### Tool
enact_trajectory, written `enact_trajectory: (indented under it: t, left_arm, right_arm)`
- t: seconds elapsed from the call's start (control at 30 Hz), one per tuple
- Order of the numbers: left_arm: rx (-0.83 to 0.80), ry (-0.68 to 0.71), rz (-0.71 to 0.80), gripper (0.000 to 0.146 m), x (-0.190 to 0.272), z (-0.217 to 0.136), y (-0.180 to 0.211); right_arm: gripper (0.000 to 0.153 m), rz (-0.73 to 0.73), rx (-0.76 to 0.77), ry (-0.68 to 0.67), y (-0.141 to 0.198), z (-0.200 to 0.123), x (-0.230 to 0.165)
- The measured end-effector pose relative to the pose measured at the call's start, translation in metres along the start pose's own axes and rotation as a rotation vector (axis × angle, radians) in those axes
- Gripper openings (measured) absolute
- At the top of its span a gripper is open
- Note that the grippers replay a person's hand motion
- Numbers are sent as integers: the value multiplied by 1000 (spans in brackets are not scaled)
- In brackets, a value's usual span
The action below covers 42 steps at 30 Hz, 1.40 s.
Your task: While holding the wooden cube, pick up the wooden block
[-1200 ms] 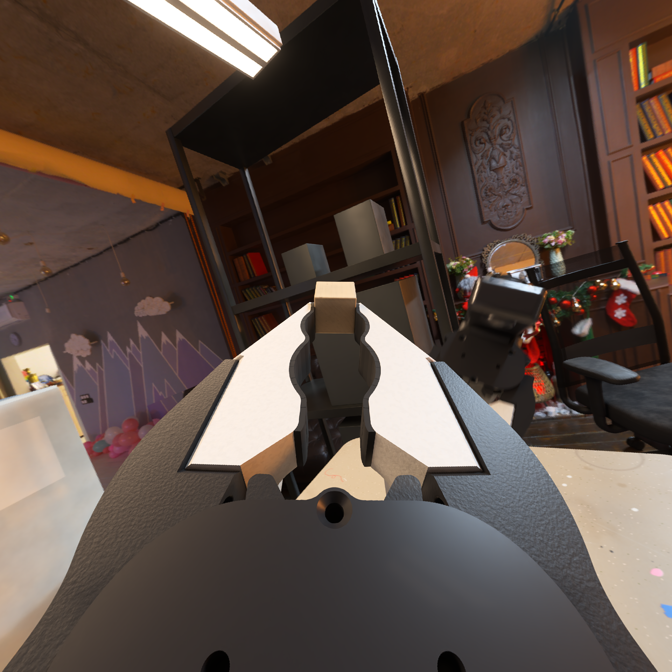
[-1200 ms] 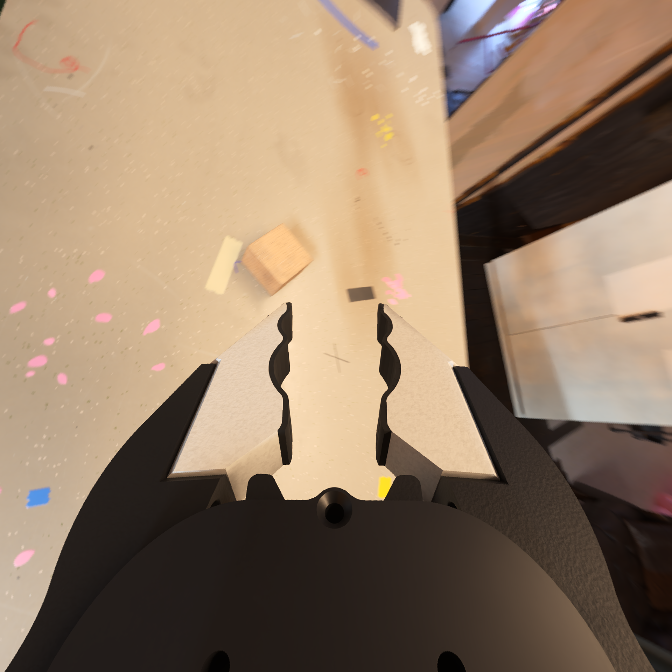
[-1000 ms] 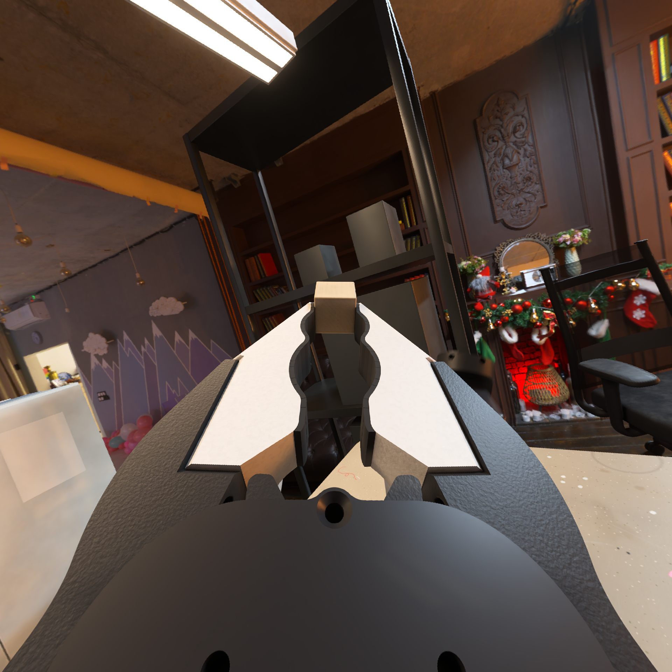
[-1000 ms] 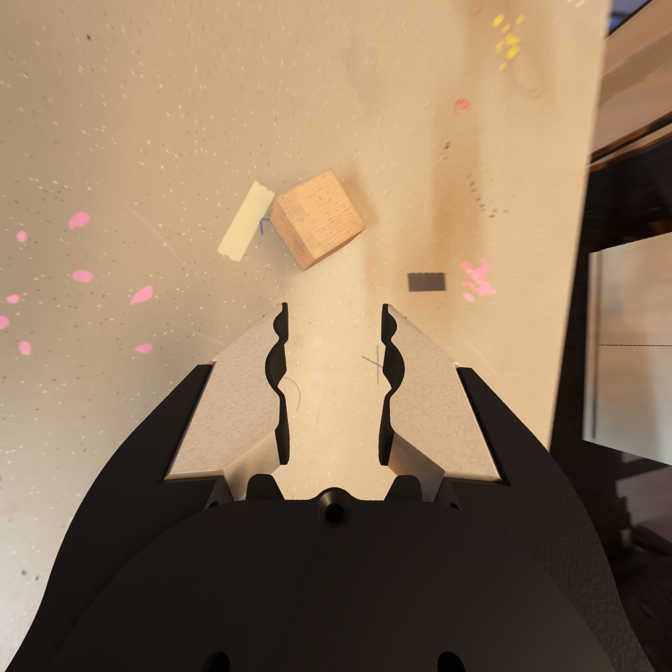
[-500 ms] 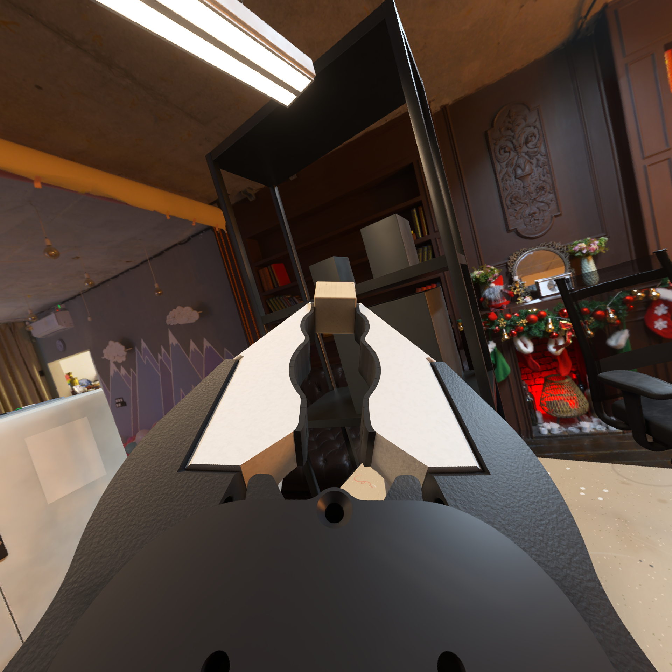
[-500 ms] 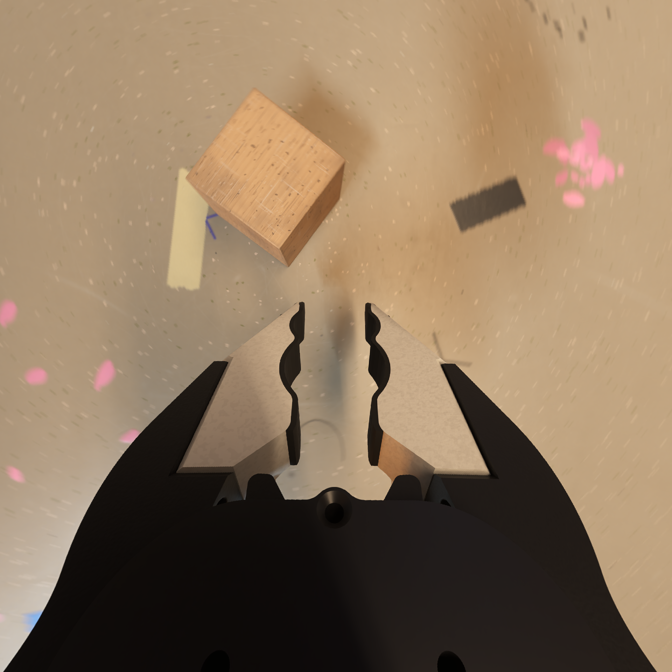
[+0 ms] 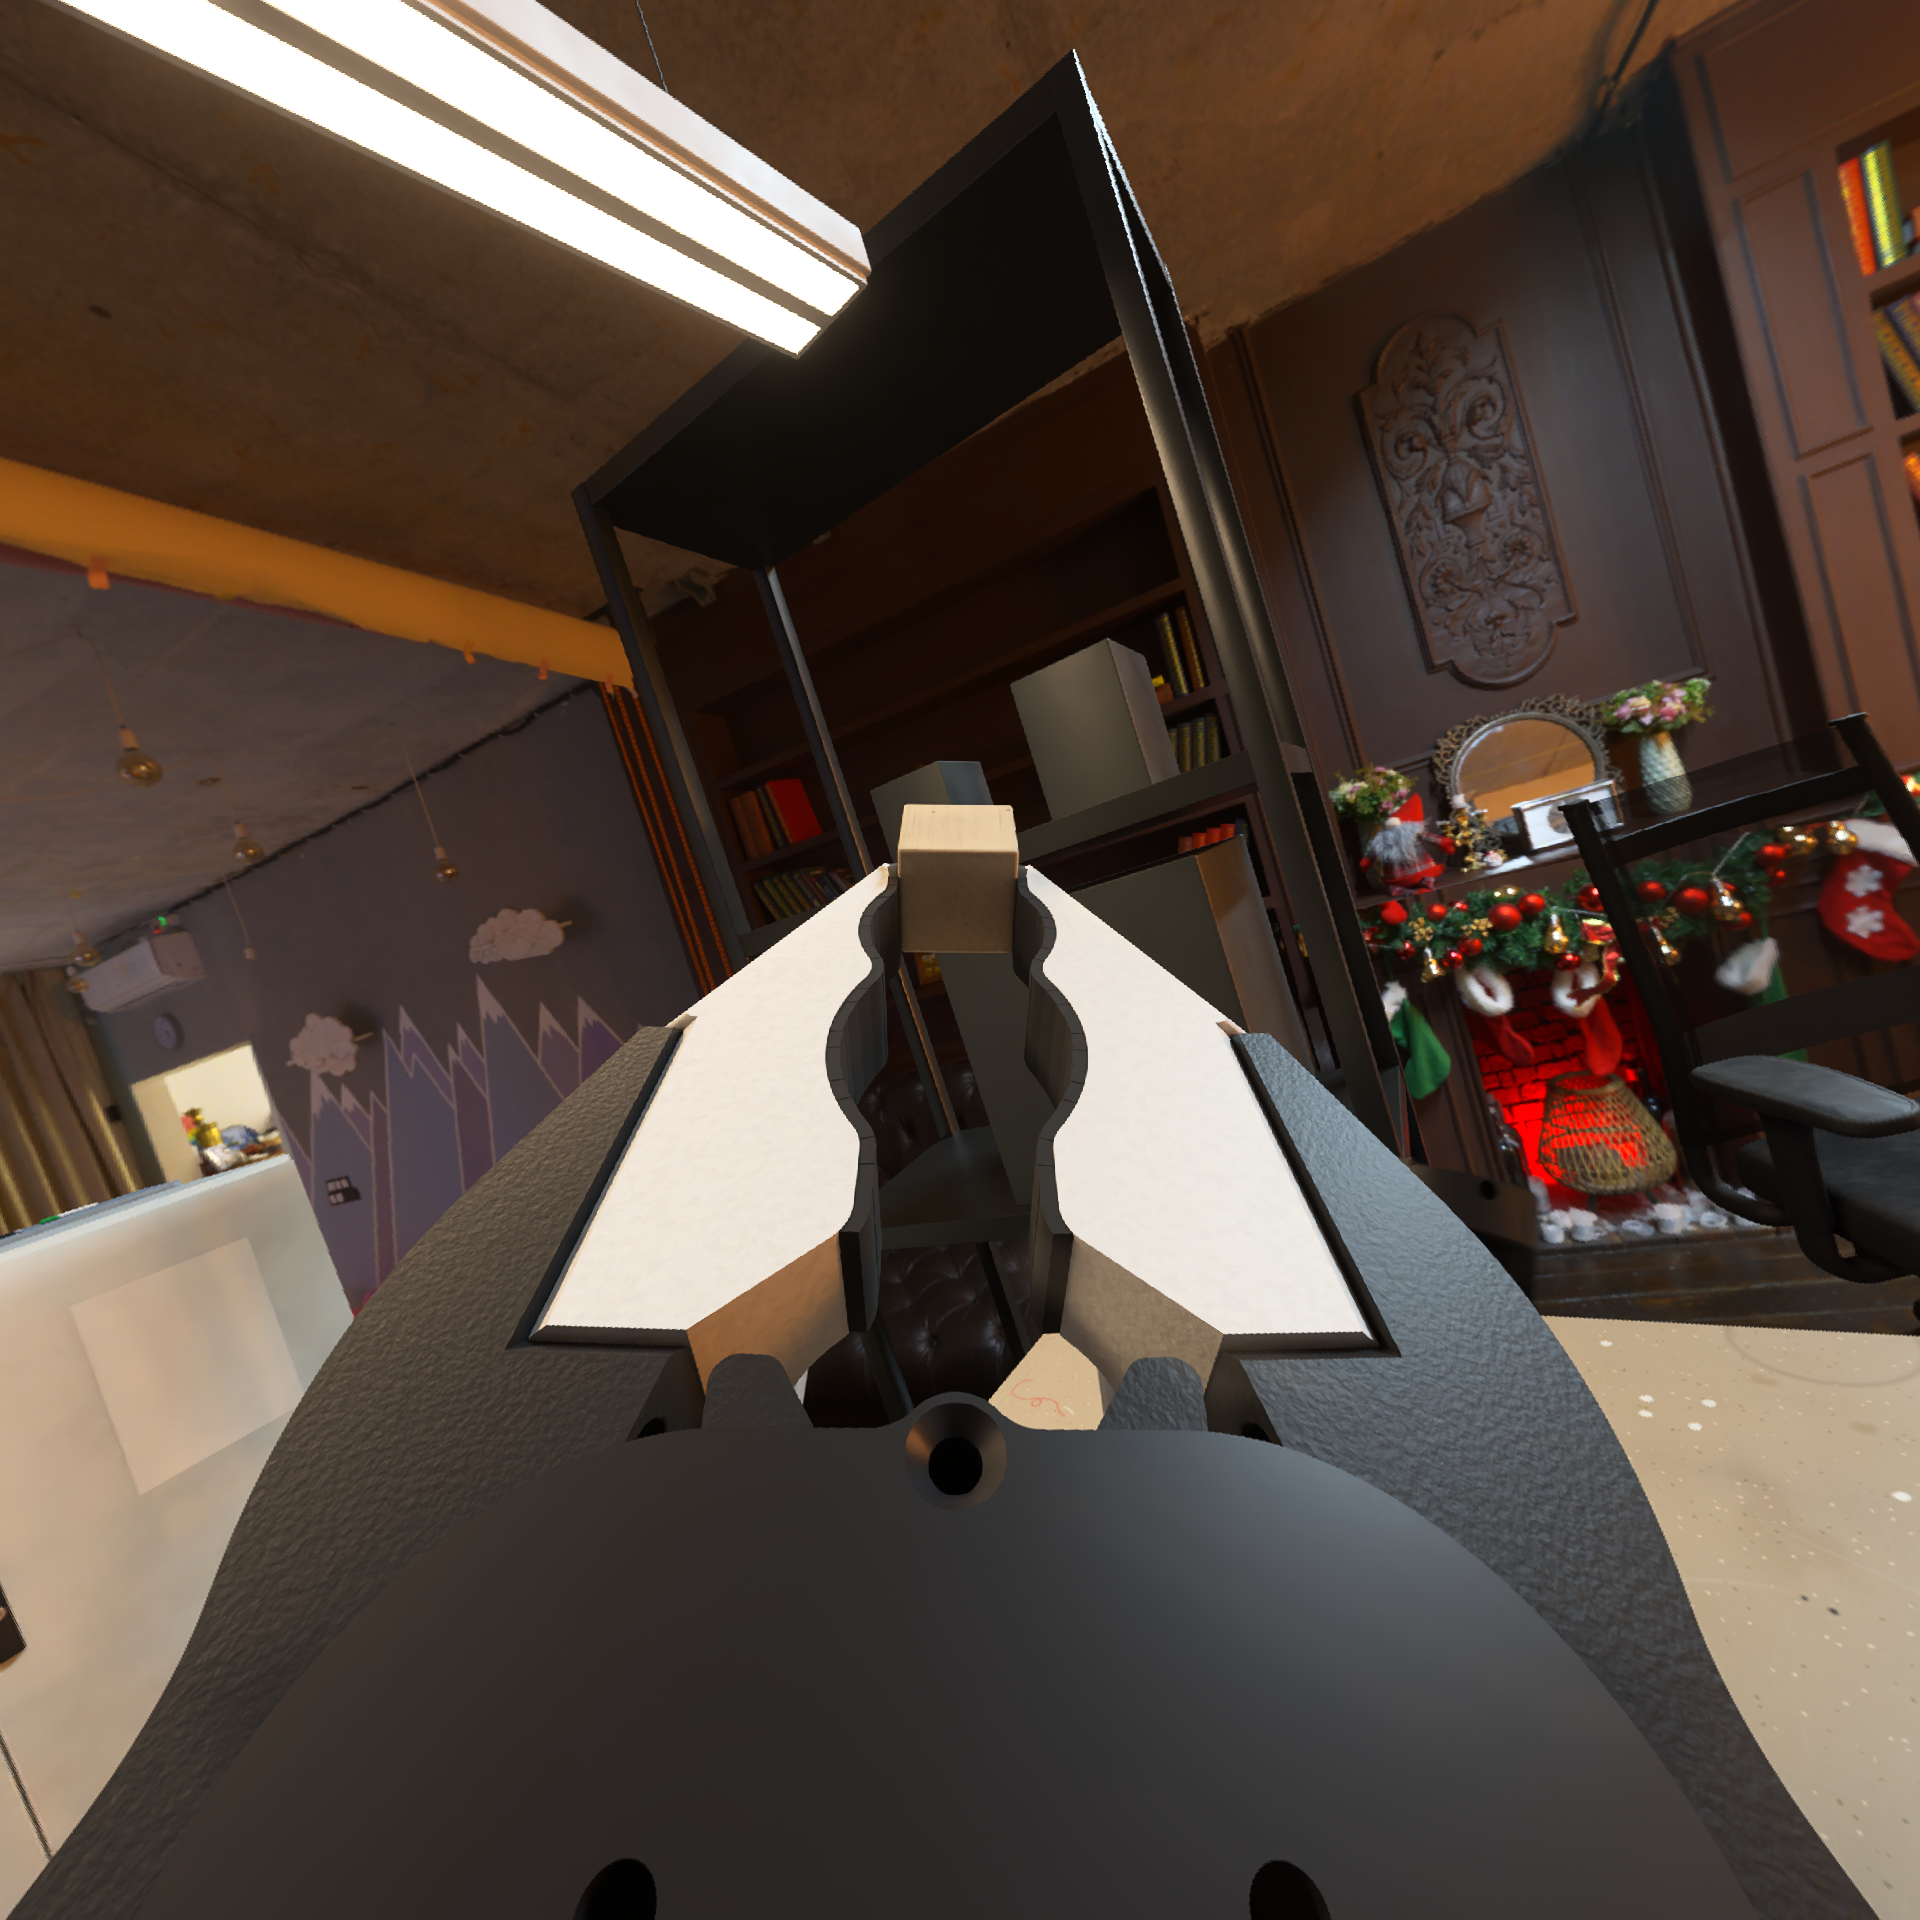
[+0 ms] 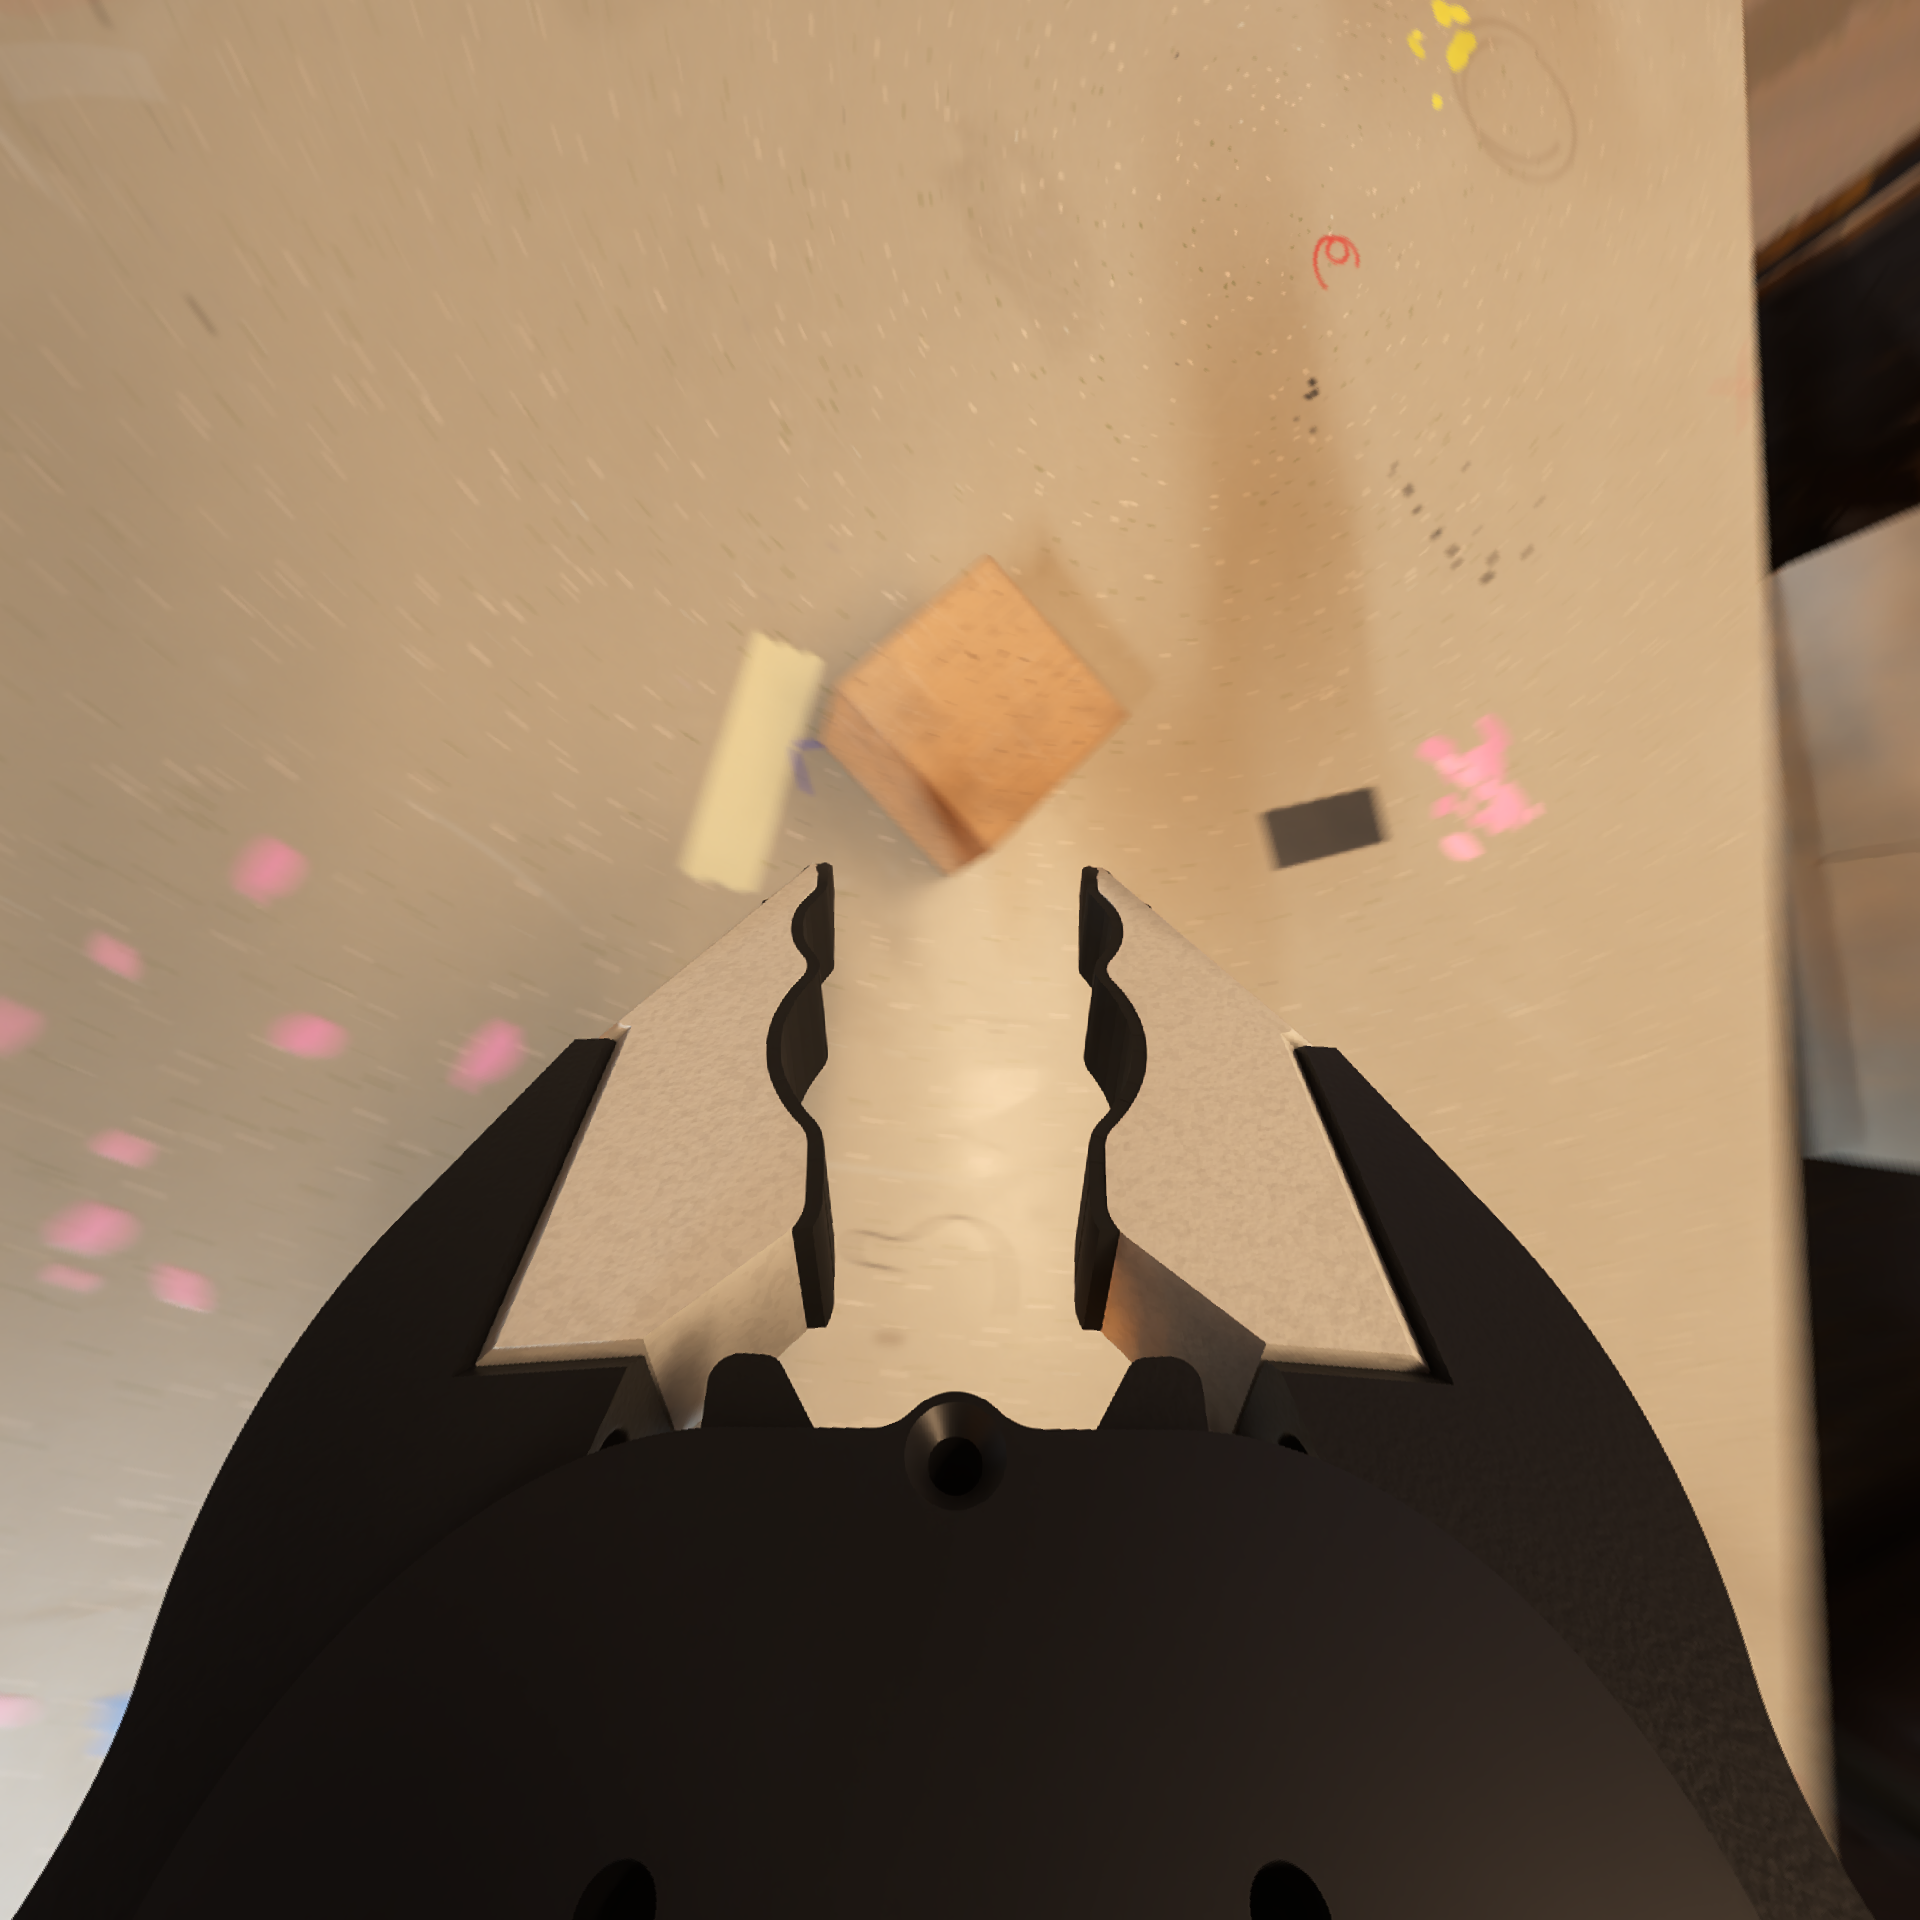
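Wooden block (image 8: 971, 712) lying on the beige table (image 8: 468, 416), seen corner-on: one vertical edge faces the right gripper (image 8: 956, 883), so its faces run diagonal to the finger line. It looks near-cubic, and no long axis can be told. The view is blurred. A pale strip of tape (image 8: 750, 761) lies just beside the block's left corner; a dark grey patch (image 8: 1325, 826) and pink paint spots (image 8: 1481, 779) lie apart to its right. The table's right edge (image 8: 1756, 623) runs beyond these, with dark space past it; bare tabletop extends to the left and far side. The right gripper's jaws stand apart, empty, tips just short of the block. Wooden cube (image 7: 956, 878) is clamped between the tips of the left gripper (image 7: 956, 914), raised above the table and facing a dark shelf frame (image 7: 1164, 520).
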<state>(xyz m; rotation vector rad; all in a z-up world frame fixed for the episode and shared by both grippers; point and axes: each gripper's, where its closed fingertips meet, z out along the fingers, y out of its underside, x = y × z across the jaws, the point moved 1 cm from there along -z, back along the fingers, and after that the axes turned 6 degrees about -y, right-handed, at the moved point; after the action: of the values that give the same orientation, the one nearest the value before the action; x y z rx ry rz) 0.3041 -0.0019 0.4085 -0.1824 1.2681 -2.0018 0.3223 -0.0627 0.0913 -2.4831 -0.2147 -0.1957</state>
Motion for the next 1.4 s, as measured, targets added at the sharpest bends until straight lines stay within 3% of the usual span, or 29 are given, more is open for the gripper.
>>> enact_trajectory:
  t: [0.13,0.23,0.37,0.53,0.63,0.83,1.03,1.4]
  left_arm:
    - [5,-12,13,20,-6,-4,-5]
    - [6,-24,12,20,-13,-8,-7]
    - [3,-35,0,20,-23,-11,-6]
    - [11,-43,-14,20,-33,-16,-7]
    - [15,-44,-22,20,-37,-18,-8]
    - [-2,-50,-13,20,-42,-19,-4]
    - [-68,-49,2,20,-47,-15,16]
    - [-221,109,47,20,-26,2,89]
  right_arm:
    - [52,-334,-166,-53,12,19,37]
    - [77,-484,-273,-217,14,41,37]
    - [85,-607,-366,-420,10,65,22]
    - [80,-609,-361,-573,4,82,12]
    - [64,-543,-325,-603,-3,85,13]
    - [64,-388,-206,-562,-7,83,14]
    - [64,-261,-128,-473,-8,41,38]
    - [64,-161,-174,-252,4,-102,100]
